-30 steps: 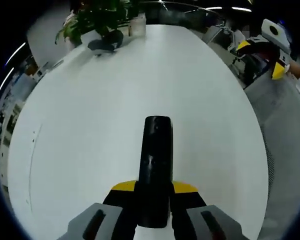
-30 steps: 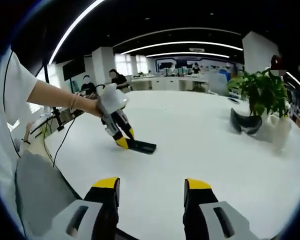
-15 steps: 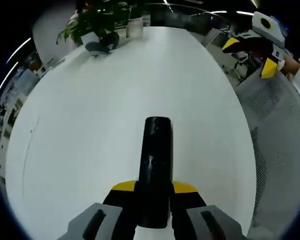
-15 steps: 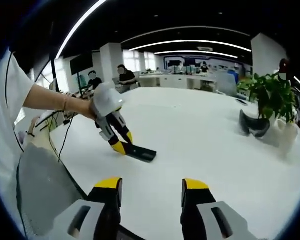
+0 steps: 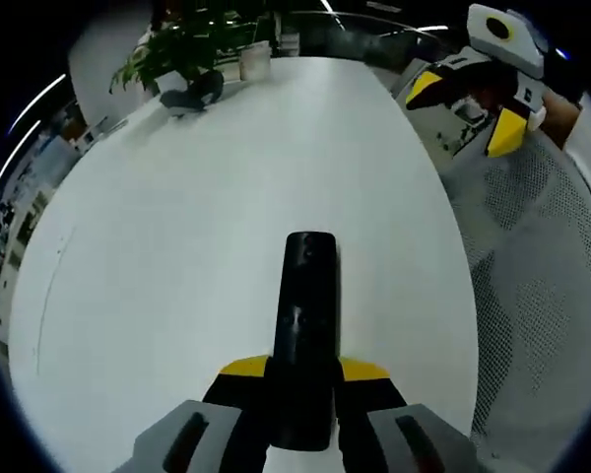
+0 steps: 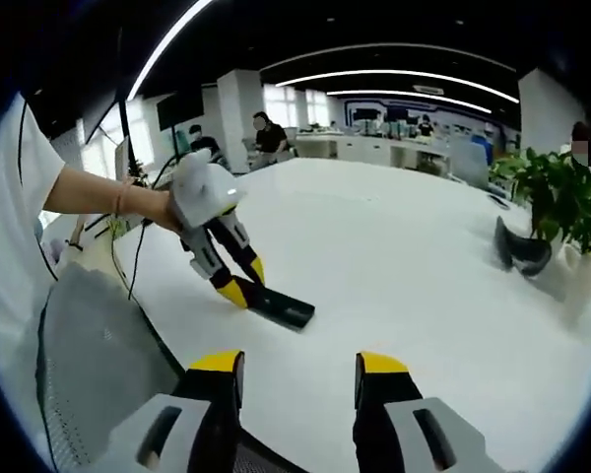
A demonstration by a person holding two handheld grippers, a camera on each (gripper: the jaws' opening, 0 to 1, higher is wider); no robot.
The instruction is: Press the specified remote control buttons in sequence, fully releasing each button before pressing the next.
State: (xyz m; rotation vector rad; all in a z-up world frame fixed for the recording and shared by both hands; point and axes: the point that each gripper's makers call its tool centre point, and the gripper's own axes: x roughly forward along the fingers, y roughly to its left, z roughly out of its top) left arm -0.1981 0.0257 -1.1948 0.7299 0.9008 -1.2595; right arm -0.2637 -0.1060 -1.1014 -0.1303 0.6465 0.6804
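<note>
Left gripper [image 5: 303,379] has its yellow-tipped jaws clamped on the near end of the black remote control [image 5: 305,315]. Remote sticks straight out ahead of the jaws, far end over the white table [image 5: 177,246]. In the right gripper view the same remote [image 6: 281,308] lies low and flat at the table surface near the edge closest to the person; cannot tell if it touches the top. Left gripper [image 6: 238,289] angles down onto it from the person's hand [image 6: 163,209].

Right gripper [image 6: 297,370]: jaws wide apart, nothing between them, hanging just off the near table edge, well apart from the remote. It also shows in the left gripper view [image 5: 463,103], off the table's right side above a grey mesh chair [image 5: 542,296].

Potted plant [image 6: 559,202] and a dark curved object [image 6: 520,246] sit near the far table edge.
</note>
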